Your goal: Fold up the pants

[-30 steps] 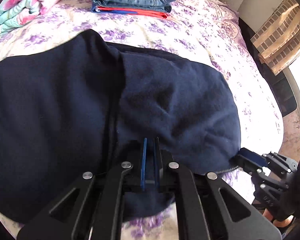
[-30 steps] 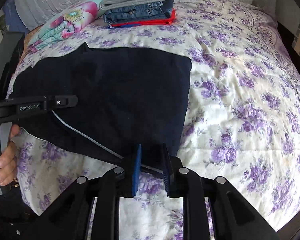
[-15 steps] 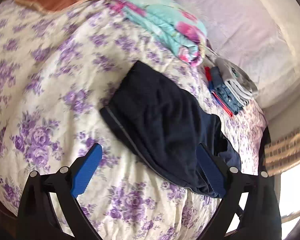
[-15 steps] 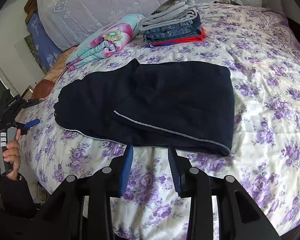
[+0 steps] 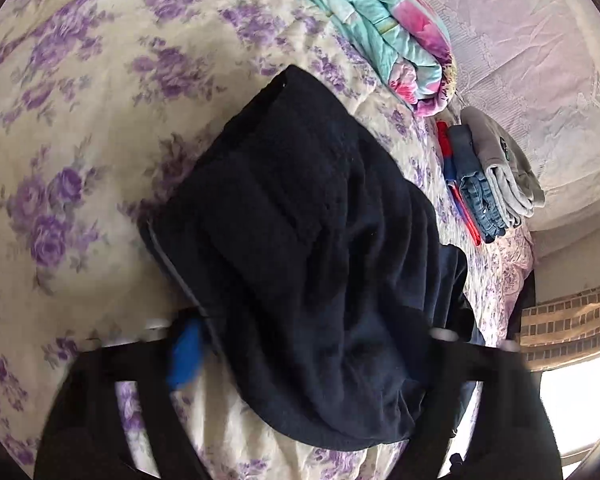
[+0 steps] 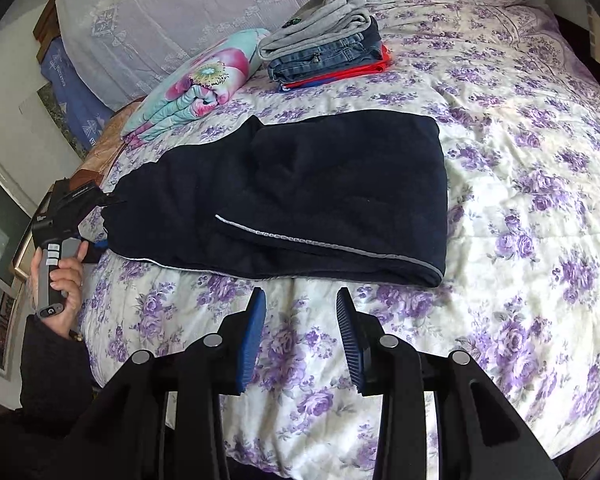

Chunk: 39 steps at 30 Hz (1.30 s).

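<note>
Right gripper (image 6: 300, 334) just short of pants (image 6: 300, 196)

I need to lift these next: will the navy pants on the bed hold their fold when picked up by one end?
Probably not. The navy pants look like soft, thick fleece that slumps into rounded folds, so they should droop. The folded-over layer lies loose and may slide open. They seem unlikely to slip, given the fuzzy surface.

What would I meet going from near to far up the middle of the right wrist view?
The right tool, a strip of bedspread, the navy pants, the clothes stack, then the white pillow.
</note>
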### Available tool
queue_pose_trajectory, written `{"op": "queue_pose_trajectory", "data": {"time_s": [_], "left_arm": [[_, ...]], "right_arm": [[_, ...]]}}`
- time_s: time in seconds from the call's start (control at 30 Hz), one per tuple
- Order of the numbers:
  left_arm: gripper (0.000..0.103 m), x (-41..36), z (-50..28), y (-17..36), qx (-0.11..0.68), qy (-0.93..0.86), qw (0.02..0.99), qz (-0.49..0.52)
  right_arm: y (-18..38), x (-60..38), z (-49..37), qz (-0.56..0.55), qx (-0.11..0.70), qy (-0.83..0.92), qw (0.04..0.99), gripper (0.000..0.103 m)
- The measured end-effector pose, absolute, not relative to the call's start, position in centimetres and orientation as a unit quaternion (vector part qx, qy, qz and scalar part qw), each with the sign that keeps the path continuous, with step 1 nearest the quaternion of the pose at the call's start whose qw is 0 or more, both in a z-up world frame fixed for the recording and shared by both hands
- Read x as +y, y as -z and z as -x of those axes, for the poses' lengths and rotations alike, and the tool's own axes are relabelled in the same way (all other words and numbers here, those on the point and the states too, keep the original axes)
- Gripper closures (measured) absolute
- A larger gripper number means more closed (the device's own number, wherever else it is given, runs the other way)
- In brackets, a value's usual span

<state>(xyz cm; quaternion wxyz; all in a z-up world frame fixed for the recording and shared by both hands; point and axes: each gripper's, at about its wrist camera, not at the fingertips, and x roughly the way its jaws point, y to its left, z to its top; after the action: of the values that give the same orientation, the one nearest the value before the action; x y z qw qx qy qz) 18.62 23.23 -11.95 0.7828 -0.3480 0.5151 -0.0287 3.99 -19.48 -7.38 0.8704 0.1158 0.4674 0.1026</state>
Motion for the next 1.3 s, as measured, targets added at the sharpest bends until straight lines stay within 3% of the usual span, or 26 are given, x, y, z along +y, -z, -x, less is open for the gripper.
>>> {"op": "queue_pose_trajectory", "data": {"time_s": [0.37,0.47,0.57,0.7,0.9,1.07,1.17,1.3], "left_arm": [[0.08,17.4,-12.9,4.3,0.391,0.017,0.909,0.143],[0.08,17.5,-12.2,3.8,0.384,0.026,0.913,0.137],[0.08,18.5,-13.0,4.5,0.396,0.033,0.906,0.148],[0.08,19.6,-14.4,6.3,0.421,0.036,0.891,0.166],[0.08,20.3,-14.5,6.8,0.418,0.051,0.888,0.187],[0.08,19.8,-14.1,6.1,0.413,0.051,0.892,0.178],[0.08,19.2,-14.0,5.5,0.413,0.046,0.895,0.163],[0.08,17.6,-14.0,4.4,0.419,0.025,0.899,0.121]], "right_arm": [[7.1,-9.6,-13.6,-0.069,0.489,-0.208,0.844,0.066],[9.0,-6.2,-16.4,-0.046,0.504,-0.205,0.838,0.066],[12.5,-3.7,-16.8,-0.023,0.558,-0.205,0.804,0.073],[11.7,-1.8,-14.1,0.052,0.558,-0.205,0.802,0.072],[8.0,-3.1,-19.5,0.036,0.519,-0.158,0.839,0.075],[12.7,-3.1,-26.7,0.006,0.57,-0.145,0.809,0.071],[11.9,-2.7,-26.3,0.011,0.555,-0.145,0.819,0.069],[9.1,-6.2,-23.6,-0.072,0.549,-0.172,0.815,0.069]]}}
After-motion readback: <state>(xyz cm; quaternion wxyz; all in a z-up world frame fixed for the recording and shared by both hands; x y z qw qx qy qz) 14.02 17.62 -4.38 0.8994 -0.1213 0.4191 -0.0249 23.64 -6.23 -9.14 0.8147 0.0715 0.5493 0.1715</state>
